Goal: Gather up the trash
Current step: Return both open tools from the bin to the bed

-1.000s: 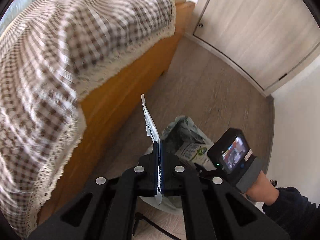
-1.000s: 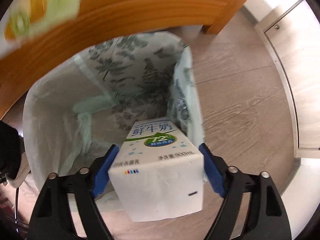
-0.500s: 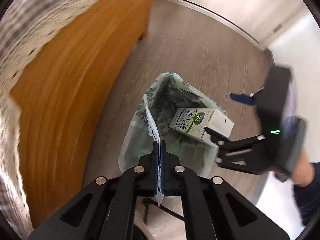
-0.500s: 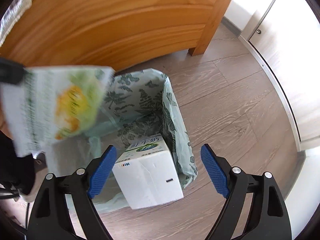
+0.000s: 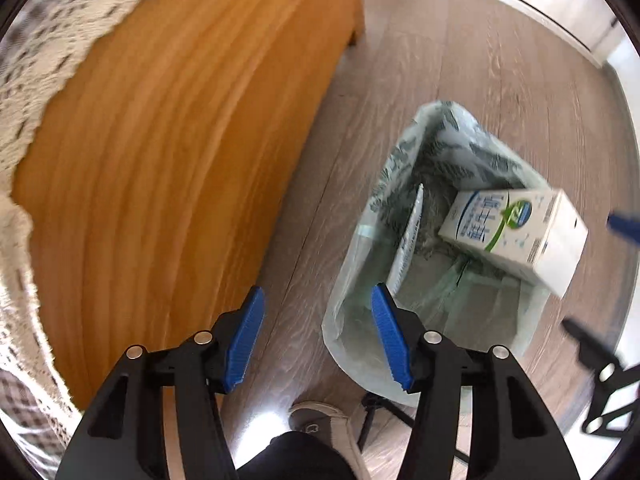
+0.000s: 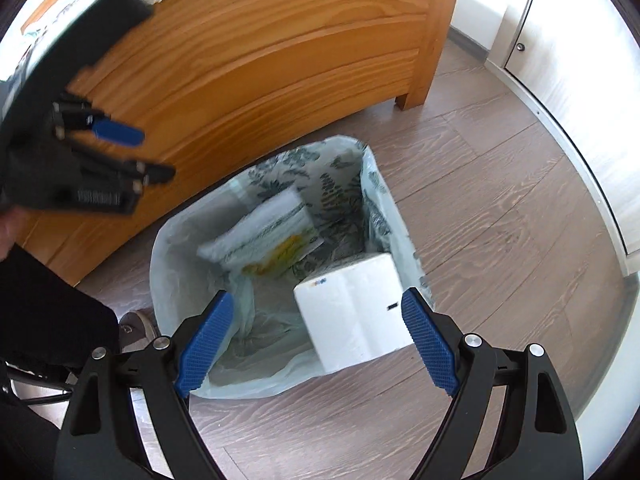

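Note:
A waste bin point(image 5: 340, 312) lined with a leaf-print bag stands on the floor beside the bed. A white milk carton point(image 5: 516, 232) leans inside it against the right rim. A flat snack wrapper point(image 5: 408, 240) lies loose in the bag, free of any finger. My left gripper point(image 5: 316, 340) hovers over the bin's left rim, its jaws opening with nothing between them. In the right wrist view my right gripper point(image 6: 316, 340) stands open above the carton point(image 6: 352, 312), clear of it. The wrapper point(image 6: 268, 236) lies deeper in the bin point(image 6: 160, 248), and the left gripper point(image 6: 144, 152) shows at upper left.
An orange wooden bed frame point(image 5: 168, 168) with a checked, lace-edged cover point(image 5: 24, 80) runs along the left. White cupboard doors point(image 6: 580, 92) stand on the right across the wood floor point(image 6: 500, 216). A person's shoe point(image 5: 320, 420) and a dark trouser leg are just below the bin.
The left gripper sank toward the bin and opened, and the wrapper it held dropped into the bag. The right gripper rose away from the carton, which stays in the bin.

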Action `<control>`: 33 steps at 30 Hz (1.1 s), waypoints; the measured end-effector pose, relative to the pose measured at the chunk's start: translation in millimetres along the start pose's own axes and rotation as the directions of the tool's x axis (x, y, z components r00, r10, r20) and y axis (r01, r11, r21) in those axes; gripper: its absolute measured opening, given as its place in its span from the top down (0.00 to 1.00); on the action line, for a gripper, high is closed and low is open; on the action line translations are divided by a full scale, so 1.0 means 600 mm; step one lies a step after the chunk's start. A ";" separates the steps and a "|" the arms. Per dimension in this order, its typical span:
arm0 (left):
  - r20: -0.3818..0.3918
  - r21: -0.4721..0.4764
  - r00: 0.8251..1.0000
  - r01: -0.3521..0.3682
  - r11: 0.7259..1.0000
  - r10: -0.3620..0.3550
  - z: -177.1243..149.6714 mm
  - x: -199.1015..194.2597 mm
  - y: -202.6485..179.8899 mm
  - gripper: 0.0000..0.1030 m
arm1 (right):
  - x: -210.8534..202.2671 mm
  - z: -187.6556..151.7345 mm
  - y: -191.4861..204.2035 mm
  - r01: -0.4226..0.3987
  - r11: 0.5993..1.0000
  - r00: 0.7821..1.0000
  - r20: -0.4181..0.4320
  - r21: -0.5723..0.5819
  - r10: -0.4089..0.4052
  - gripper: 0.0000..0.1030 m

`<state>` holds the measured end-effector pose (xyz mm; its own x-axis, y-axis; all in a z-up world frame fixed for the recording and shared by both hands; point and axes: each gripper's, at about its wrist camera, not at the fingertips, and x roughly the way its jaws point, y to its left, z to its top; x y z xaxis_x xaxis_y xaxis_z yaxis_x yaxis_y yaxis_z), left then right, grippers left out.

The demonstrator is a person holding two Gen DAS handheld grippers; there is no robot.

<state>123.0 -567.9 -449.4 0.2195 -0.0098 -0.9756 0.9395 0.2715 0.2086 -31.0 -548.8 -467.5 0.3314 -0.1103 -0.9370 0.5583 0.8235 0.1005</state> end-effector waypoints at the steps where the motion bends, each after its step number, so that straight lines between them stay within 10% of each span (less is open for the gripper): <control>1: -0.001 0.001 1.000 -0.008 1.000 0.008 0.000 -0.007 0.002 0.48 | -0.002 -0.003 0.002 -0.004 1.000 1.000 -0.004 0.005 0.004 0.20; 20: 0.247 -0.254 0.960 0.194 0.948 -0.131 -0.056 -0.223 0.116 0.34 | -0.111 0.078 0.094 0.144 0.977 0.990 0.021 -0.156 -0.142 0.20; 26: 0.462 -0.358 0.882 0.280 0.891 -0.092 -0.141 -0.339 0.218 0.21 | -0.189 0.171 0.160 0.209 0.950 0.972 0.160 -0.231 -0.174 0.20; 33: 0.553 -0.497 0.831 0.270 0.825 0.061 -0.266 -0.419 0.400 0.20 | -0.299 0.298 0.303 0.181 0.944 0.921 0.384 -0.277 -0.064 0.20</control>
<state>251.5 -346.9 -165.1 0.3853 -0.5241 -0.7595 0.7038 0.6992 -0.1254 147.0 -478.9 -221.4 0.5615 -0.3679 -0.7412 0.3765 0.9112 -0.1670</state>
